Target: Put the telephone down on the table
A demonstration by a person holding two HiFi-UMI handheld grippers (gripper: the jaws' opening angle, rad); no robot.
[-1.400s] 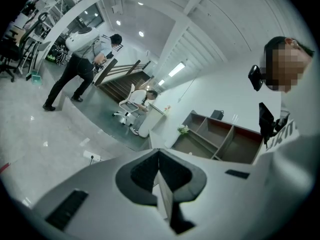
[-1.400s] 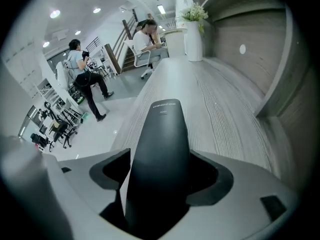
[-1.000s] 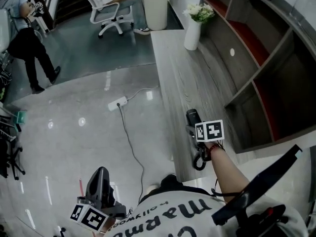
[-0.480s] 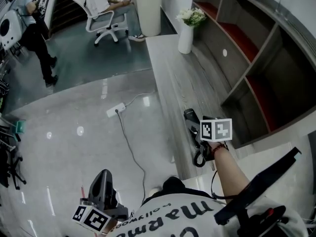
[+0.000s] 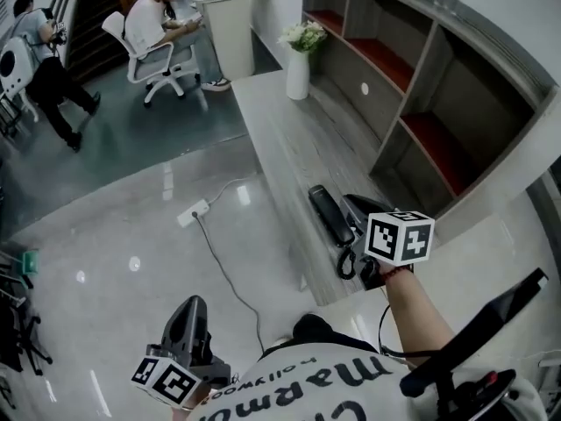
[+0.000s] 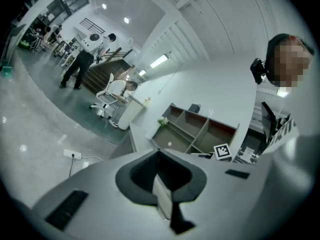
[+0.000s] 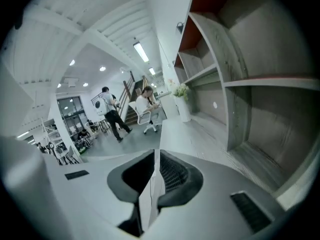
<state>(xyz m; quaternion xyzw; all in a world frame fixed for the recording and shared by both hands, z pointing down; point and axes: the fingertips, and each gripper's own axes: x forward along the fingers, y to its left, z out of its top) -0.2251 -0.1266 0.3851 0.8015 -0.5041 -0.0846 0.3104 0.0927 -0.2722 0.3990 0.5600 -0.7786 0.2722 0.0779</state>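
Presently the telephone [image 5: 330, 215] lies lengthwise by the table's [image 5: 280, 121] near corner, just left of my right gripper [image 5: 358, 207], its empty jaws closing; my left gripper [image 5: 191, 310] hangs clenched, well apart.

Matt grey wood-grain table [image 5: 279, 139], glossy polished floor [image 5: 114, 200], black plastic telephone [image 5: 329, 213], smooth white vase [image 5: 298, 74]

Glossy grey floor [image 5: 114, 235]. Open shelving [image 5: 438, 139] at 2 o'clock. White swivel chair [image 5: 151, 58] at 11 o'clock. Ceiling strip lights [image 7: 141, 51] lit.
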